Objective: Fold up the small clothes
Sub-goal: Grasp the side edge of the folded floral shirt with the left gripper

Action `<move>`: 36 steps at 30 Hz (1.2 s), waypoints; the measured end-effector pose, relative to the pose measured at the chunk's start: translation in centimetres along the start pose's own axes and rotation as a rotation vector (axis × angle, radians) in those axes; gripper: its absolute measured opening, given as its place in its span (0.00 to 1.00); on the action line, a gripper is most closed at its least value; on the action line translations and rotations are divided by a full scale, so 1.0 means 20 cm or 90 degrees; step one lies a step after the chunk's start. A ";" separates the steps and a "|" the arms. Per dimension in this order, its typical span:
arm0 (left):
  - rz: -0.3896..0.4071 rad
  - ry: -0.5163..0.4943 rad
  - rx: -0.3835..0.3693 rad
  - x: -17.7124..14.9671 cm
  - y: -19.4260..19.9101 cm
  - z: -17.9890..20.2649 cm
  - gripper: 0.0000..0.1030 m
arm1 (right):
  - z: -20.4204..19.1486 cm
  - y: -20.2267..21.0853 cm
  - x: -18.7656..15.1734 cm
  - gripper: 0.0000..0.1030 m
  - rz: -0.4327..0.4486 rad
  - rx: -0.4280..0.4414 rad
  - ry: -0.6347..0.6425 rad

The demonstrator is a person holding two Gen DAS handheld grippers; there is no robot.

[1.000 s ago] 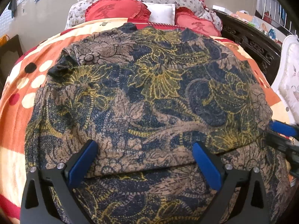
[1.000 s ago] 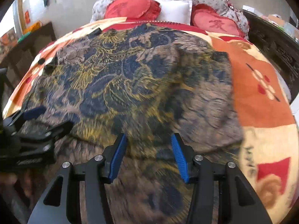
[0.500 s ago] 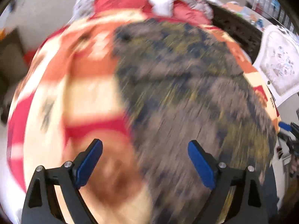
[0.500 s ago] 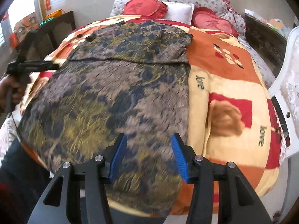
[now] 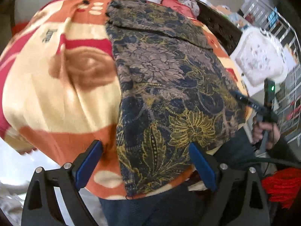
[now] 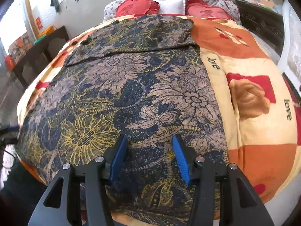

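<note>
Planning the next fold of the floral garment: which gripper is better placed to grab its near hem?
Left, probably. The left gripper frames the floral garment's near hem corner; the right gripper hovers mid-cloth.

Garment (image 6: 131, 94) navy-brown-gold floral; blanket (image 6: 263, 131) orange-cream-red; claw pads (image 6: 118, 160) blue.

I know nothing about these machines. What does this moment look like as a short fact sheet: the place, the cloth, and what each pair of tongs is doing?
place: bed with an orange and cream blanket
cloth: dark floral garment lying flat, far end folded over
pillows: red cushions at the head
left tongs: wide open, nothing held, over the garment's near left edge
right tongs: partly open, nothing held, over the garment's near end
</note>
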State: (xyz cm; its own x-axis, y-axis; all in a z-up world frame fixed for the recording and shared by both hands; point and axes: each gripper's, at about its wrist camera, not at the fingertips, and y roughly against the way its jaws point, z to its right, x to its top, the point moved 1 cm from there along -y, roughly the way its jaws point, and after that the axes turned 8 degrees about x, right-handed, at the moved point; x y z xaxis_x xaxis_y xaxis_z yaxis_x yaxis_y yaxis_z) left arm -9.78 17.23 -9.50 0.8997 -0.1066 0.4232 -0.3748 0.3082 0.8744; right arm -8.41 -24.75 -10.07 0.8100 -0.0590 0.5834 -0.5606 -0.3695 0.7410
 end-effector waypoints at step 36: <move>-0.027 0.116 -0.005 -0.03 0.01 -0.07 0.08 | 0.40 0.51 -0.34 0.58 0.076 0.030 -0.111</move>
State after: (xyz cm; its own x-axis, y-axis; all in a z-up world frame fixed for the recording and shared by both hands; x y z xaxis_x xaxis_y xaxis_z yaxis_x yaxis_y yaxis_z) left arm -9.98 18.66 -9.94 0.9407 0.0524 0.3352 -0.3341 0.3150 0.8884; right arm -18.26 -35.56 -9.26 0.7580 -0.2630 0.5969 -0.6491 -0.3936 0.6509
